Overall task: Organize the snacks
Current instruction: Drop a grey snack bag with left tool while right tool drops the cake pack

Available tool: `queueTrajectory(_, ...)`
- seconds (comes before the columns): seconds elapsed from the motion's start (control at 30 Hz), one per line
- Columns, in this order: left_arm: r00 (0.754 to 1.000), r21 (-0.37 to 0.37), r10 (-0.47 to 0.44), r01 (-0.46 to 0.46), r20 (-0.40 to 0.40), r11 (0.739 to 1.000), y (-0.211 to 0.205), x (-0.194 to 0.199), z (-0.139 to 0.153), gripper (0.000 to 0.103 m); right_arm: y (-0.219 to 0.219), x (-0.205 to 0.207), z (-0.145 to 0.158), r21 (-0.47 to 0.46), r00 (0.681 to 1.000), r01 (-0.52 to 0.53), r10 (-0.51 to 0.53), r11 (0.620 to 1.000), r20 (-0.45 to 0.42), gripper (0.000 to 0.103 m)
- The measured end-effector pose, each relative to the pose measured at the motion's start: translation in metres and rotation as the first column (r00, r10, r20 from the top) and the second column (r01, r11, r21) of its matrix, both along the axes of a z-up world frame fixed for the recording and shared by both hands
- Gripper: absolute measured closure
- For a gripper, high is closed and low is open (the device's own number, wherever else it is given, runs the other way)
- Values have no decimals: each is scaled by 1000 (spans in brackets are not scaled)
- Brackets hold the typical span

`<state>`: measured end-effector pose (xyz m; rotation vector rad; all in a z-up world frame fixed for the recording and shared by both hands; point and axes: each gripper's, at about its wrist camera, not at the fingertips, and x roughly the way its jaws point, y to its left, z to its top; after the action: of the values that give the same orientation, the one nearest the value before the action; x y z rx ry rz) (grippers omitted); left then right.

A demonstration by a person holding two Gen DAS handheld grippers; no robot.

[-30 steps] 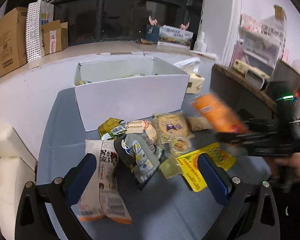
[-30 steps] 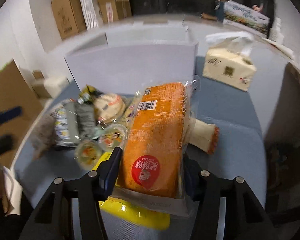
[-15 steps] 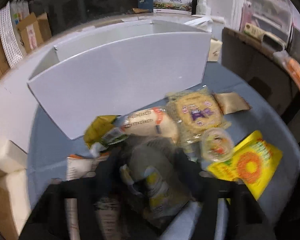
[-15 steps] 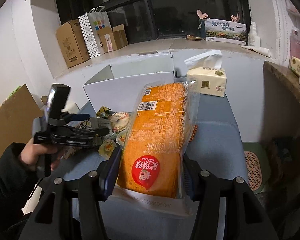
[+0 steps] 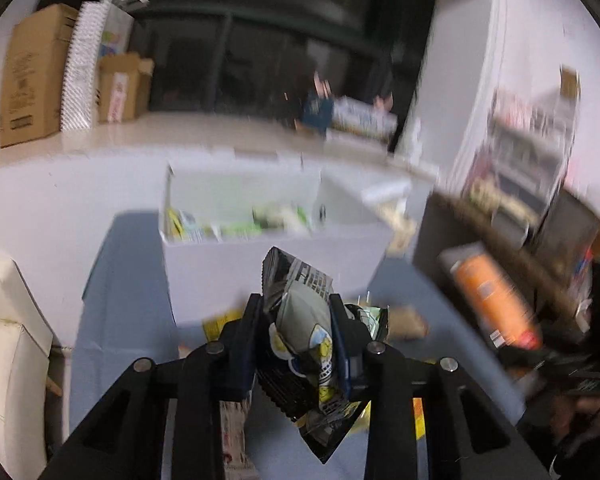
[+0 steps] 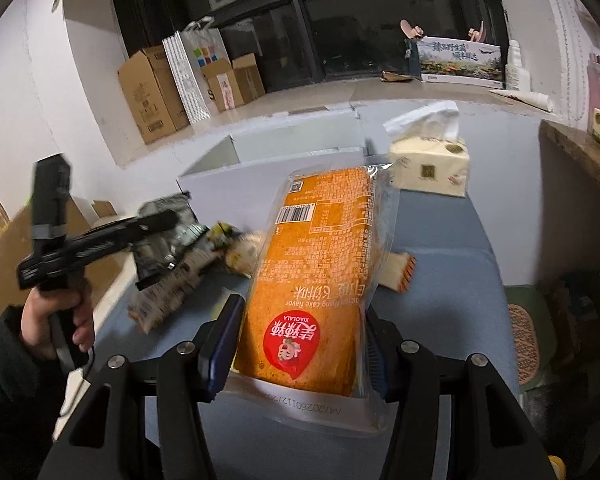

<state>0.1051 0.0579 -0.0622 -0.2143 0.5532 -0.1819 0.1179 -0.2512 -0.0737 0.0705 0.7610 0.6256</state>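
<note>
My left gripper [image 5: 296, 304] is shut on a grey and black snack packet [image 5: 300, 320] and holds it in the air in front of the white box [image 5: 260, 264]. The box holds several green and yellow packets. Seen from the right wrist view, the left gripper [image 6: 160, 224] carries the same packet [image 6: 168, 240] above the table, with a person's hand [image 6: 56, 312] on its handle. My right gripper [image 6: 302, 316] is shut on a long orange cake pack [image 6: 320, 248], held level over the blue table [image 6: 452, 232]. The orange pack [image 5: 492, 300] also shows blurred at the right of the left wrist view.
Loose snacks [image 6: 236, 252] lie on the blue table before the white box [image 6: 236, 176]. A tissue box [image 6: 428, 168] stands right of that box. Cardboard boxes [image 6: 148, 92] line the back ledge. A dark wooden shelf [image 6: 572, 152] borders the table's right side.
My left gripper went from wide open to shut on the grey packet and lifted it off the table. My right gripper rose a little, still gripping the orange pack.
</note>
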Motion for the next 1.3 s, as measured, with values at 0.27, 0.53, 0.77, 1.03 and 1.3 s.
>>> queueTrajectory(0.27,994,13,55,-57,98,998,18,62,55,68,49,80,33,35,998,-64,63,997,31,44)
queueTrajectory(0.53,996,55,82,-83,22,995,19,160,54,68,111,200,42,-28,998,-66,66,997,-3,44)
queueTrajectory(0.77,997,82,73,-71,-28,994,18,192,39,66,121,249,32,-59,997,-66,64,996,-41,44)
queueTrajectory(1.03,993,70,106,-102,-47,992,25,188,31,0,117,243,34,-132,1000,-28,28,991,1,0)
queueTrajectory(1.3,998,115,53,-50,-28,992,20,150,54,0,90,205,65,3,998,-18,17,1000,67,0)
